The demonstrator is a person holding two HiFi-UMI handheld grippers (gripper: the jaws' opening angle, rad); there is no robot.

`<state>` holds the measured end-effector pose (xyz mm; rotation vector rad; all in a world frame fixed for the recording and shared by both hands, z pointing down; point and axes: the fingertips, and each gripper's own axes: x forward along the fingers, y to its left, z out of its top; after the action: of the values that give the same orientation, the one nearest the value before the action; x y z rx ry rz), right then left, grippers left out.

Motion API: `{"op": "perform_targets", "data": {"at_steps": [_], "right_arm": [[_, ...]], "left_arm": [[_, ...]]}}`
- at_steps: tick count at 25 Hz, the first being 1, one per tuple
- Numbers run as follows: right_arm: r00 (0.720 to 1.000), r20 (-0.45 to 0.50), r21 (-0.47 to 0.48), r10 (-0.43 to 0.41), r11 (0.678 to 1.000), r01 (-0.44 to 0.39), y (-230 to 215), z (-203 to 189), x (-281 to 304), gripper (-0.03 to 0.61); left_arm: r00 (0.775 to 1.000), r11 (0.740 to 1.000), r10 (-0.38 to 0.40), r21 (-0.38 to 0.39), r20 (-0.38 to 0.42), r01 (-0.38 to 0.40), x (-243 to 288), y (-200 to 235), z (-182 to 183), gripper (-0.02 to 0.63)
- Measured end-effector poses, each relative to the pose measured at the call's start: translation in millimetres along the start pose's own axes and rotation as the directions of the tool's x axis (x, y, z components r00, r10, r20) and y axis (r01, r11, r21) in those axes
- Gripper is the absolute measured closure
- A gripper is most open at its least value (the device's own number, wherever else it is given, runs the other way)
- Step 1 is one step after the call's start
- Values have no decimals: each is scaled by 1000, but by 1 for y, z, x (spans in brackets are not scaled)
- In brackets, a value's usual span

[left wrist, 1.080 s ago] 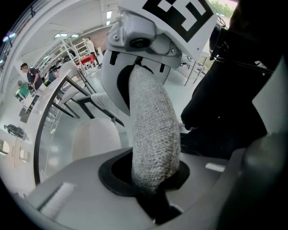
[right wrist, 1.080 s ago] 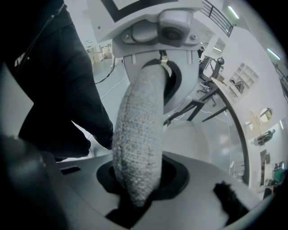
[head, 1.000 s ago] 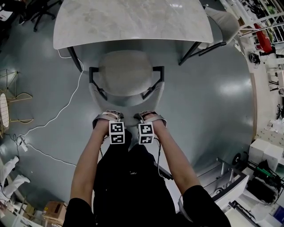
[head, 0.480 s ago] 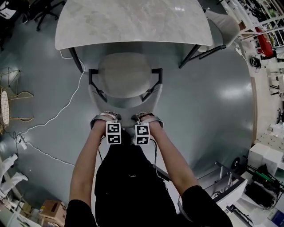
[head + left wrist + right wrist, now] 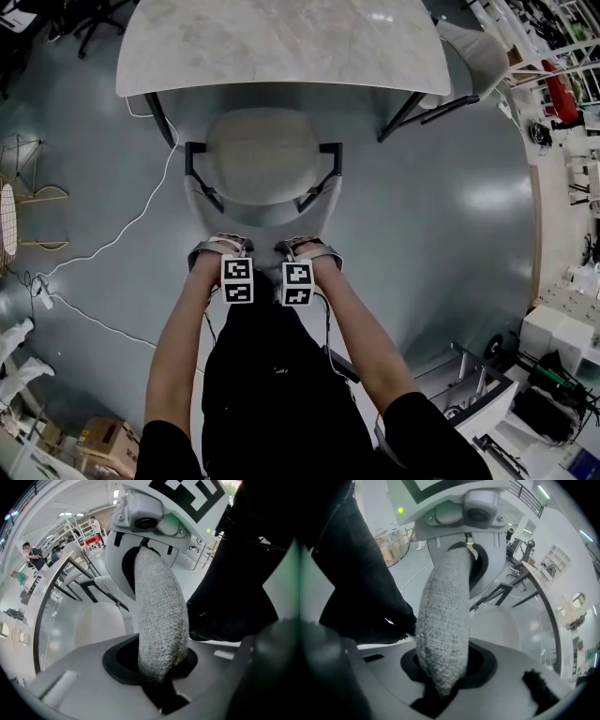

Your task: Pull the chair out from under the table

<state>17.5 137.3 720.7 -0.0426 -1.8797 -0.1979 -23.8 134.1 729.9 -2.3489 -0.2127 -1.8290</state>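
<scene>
A chair with a light round seat (image 5: 262, 155) and black arm frames stands half out from under the marble table (image 5: 281, 42), its seat front still below the table's near edge. Both grippers point steeply down onto the top of its grey fabric backrest (image 5: 262, 223). My left gripper (image 5: 221, 247) is shut on the backrest edge (image 5: 159, 620), which fills its jaws. My right gripper (image 5: 304, 247) is shut on the same edge (image 5: 443, 625), close beside the left one. Each gripper view shows the other gripper's body just beyond, and the seat (image 5: 96, 625) (image 5: 501, 625) below.
A second chair (image 5: 473, 52) stands at the table's far right corner. A white cable (image 5: 122, 239) runs over the grey floor at the left, near a gold wire stand (image 5: 23, 202). A metal cart (image 5: 483, 375) and shelves stand at the right. The person's dark-clothed legs (image 5: 272, 375) are directly behind the grippers.
</scene>
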Motion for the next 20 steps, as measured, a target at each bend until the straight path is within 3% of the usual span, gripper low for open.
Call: {"op": "perform_targets", "data": {"at_steps": [20], "right_arm": [[1000,3,-12,7,1000,-7,37,5,-4,486]], "left_arm": [[1000,1000,3,-17,1,-3,1,-36,10,538]]}}
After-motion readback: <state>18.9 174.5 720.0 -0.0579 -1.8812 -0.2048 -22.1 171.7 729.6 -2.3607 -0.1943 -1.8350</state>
